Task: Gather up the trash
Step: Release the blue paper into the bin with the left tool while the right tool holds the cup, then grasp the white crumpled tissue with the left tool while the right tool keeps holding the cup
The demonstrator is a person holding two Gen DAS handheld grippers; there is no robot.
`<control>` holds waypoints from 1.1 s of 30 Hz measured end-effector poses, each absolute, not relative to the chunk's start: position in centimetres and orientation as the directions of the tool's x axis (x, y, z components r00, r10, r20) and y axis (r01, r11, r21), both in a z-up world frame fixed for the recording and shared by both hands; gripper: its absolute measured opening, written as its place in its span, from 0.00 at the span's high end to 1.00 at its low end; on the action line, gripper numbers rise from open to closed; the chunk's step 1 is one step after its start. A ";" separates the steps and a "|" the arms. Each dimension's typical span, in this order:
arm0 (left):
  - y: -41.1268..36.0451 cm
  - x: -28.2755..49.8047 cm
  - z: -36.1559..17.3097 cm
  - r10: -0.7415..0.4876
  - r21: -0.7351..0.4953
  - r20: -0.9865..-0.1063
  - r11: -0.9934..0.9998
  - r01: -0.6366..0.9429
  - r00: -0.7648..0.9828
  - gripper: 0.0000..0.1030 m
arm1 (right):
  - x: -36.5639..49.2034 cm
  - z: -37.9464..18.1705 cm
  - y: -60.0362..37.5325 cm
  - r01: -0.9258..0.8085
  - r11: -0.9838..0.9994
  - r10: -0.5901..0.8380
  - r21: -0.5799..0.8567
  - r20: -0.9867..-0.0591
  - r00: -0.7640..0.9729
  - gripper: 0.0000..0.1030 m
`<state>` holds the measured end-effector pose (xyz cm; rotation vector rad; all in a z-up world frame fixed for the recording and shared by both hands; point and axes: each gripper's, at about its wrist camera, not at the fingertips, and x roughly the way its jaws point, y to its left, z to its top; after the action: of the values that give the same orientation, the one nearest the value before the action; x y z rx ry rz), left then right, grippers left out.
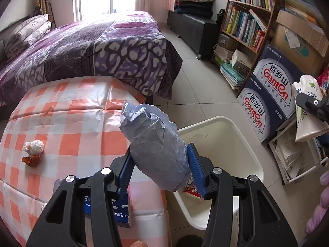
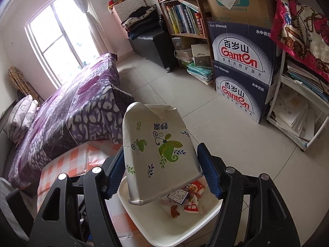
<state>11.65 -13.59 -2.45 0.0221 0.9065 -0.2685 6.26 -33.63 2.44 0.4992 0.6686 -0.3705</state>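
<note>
Blue paper wad (image 1: pixel 157 146) pinched in left tool (image 1: pixel 160 162); right tool (image 2: pixel 162 170) w/ crushed cup (image 2: pixel 158 150).

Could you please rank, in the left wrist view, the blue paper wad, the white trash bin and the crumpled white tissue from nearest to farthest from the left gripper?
1. Blue paper wad: clamped in the left gripper.
2. White trash bin: just below and right, beside the table.
3. Crumpled white tissue: far left on the checkered tablecloth.
</note>
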 end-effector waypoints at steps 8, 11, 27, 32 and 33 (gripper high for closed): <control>-15.4 12.5 -3.6 -0.287 -0.126 -0.802 0.938 0.322 0.524 0.51 | 4.9 3.2 -36.1 0.485 0.811 -0.169 0.327 -0.663 0.729 0.37; -15.8 13.4 -4.6 -0.296 -0.142 -0.815 0.935 0.324 0.497 0.51 | 5.5 2.7 -36.6 0.474 0.815 -0.135 0.334 -0.685 0.716 0.37; -19.6 14.2 -6.5 -0.415 -0.232 -0.813 0.874 0.427 0.408 0.25 | 5.4 3.0 -36.9 0.454 0.816 -0.110 0.357 -0.675 0.729 0.37; -18.6 14.5 -5.9 -0.390 -0.219 -0.815 0.891 0.397 0.427 0.25 | 5.5 3.1 -36.7 0.449 0.818 -0.104 0.359 -0.675 0.730 0.37; -18.3 14.5 -5.9 -0.381 -0.213 -0.818 0.897 0.388 0.431 0.25 | 5.5 3.1 -36.7 0.449 0.819 -0.105 0.358 -0.676 0.729 0.37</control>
<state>14.54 -18.30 -5.88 0.0075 1.0182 -0.4794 5.49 -36.68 3.09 0.5352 0.6923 -0.3214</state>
